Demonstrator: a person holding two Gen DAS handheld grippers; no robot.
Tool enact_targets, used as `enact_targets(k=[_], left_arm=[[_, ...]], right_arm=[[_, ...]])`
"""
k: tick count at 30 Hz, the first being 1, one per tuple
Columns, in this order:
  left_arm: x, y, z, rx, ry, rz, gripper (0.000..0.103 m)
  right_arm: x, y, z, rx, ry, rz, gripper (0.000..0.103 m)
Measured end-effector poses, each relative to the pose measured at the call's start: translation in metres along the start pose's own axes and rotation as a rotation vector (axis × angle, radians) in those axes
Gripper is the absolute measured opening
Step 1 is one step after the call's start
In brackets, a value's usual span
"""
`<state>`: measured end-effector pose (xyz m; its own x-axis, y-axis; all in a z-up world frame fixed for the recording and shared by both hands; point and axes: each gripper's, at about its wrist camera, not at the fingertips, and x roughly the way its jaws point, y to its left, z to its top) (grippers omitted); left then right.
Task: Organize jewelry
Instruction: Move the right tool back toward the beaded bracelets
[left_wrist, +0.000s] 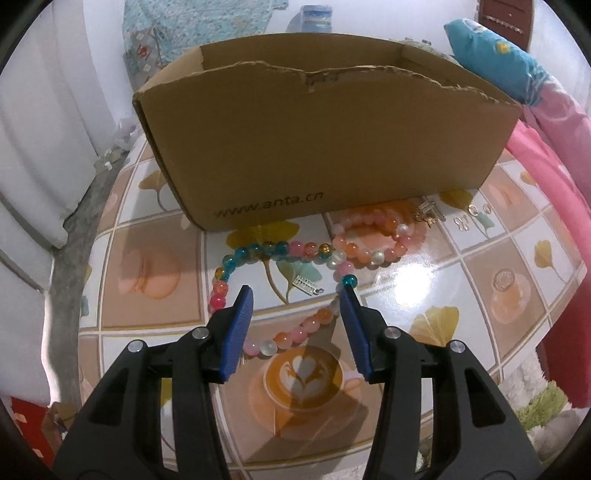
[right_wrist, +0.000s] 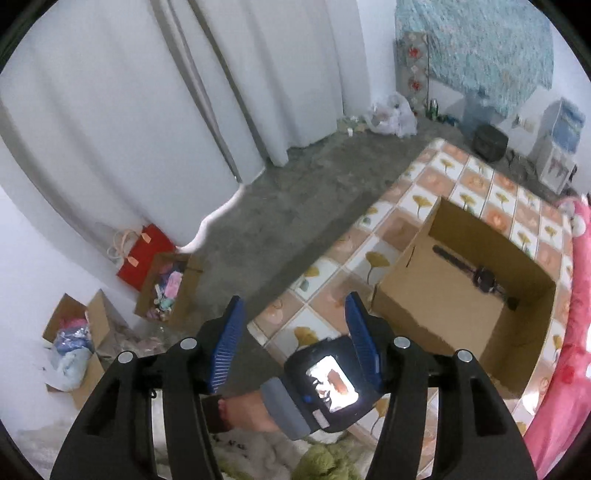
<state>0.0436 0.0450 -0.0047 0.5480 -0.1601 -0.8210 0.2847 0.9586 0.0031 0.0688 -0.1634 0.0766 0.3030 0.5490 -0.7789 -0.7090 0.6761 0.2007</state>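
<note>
A long necklace of mixed coloured beads (left_wrist: 280, 249) lies in a loop on the tiled table (left_wrist: 155, 240). My left gripper (left_wrist: 295, 297) hangs open just over that loop, a blue pad on either side, and grips nothing. A pink and orange bead bracelet (left_wrist: 369, 236) touches the necklace in front of the cardboard box (left_wrist: 314, 147). A small silver charm (left_wrist: 306, 285), a gold piece (left_wrist: 428, 213) and tiny earrings (left_wrist: 465, 219) lie nearby. My right gripper (right_wrist: 293, 299) is open and empty, high above the table's corner. The box (right_wrist: 436, 295) holds a dark watch (right_wrist: 484, 278).
Pink cloth (left_wrist: 554, 177) and a blue pillow (left_wrist: 495, 62) crowd the table's right side. A hand (right_wrist: 247, 410) with the lit screen (right_wrist: 332, 380) of the other device is below the right gripper. On the grey floor stand a red bag (right_wrist: 144, 254) and open boxes (right_wrist: 166, 291), with white curtains (right_wrist: 147, 110) behind.
</note>
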Motion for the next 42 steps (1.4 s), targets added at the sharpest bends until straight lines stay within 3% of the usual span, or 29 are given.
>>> enact_targets(k=[10,15,19,23,26,33,37,42], left_arm=[[-0.007,0.005,-0.007,-0.015,-0.012,0.011,0.047],[-0.011,0.011,-0.005,-0.028,-0.029,0.0,0.047],[-0.019,0.016,-0.008,-0.047,-0.072,-0.017,0.047],[-0.031,0.027,-0.013,-0.069,-0.115,-0.034,0.048],[-0.037,0.039,-0.017,-0.084,-0.143,-0.03,0.052],[-0.038,0.069,-0.026,-0.131,-0.147,-0.027,0.052],[-0.03,0.082,-0.025,-0.186,-0.123,-0.057,0.052],[-0.032,0.091,-0.031,-0.205,-0.142,-0.103,0.052]], right_arm=[[0.02,0.014,0.004,-0.051,0.033,-0.078,0.055],[0.034,0.012,0.007,-0.011,0.134,-0.066,0.055],[0.036,-0.012,-0.002,-0.031,0.061,-0.099,0.056],[0.06,-0.079,-0.036,0.116,0.092,-0.114,0.056],[0.073,-0.12,-0.084,0.189,0.085,-0.12,0.056],[0.083,-0.167,-0.18,0.38,-0.05,-0.069,0.056],[0.097,-0.172,-0.196,0.46,-0.072,-0.026,0.048],[0.117,-0.151,-0.178,0.407,-0.067,-0.043,0.042]])
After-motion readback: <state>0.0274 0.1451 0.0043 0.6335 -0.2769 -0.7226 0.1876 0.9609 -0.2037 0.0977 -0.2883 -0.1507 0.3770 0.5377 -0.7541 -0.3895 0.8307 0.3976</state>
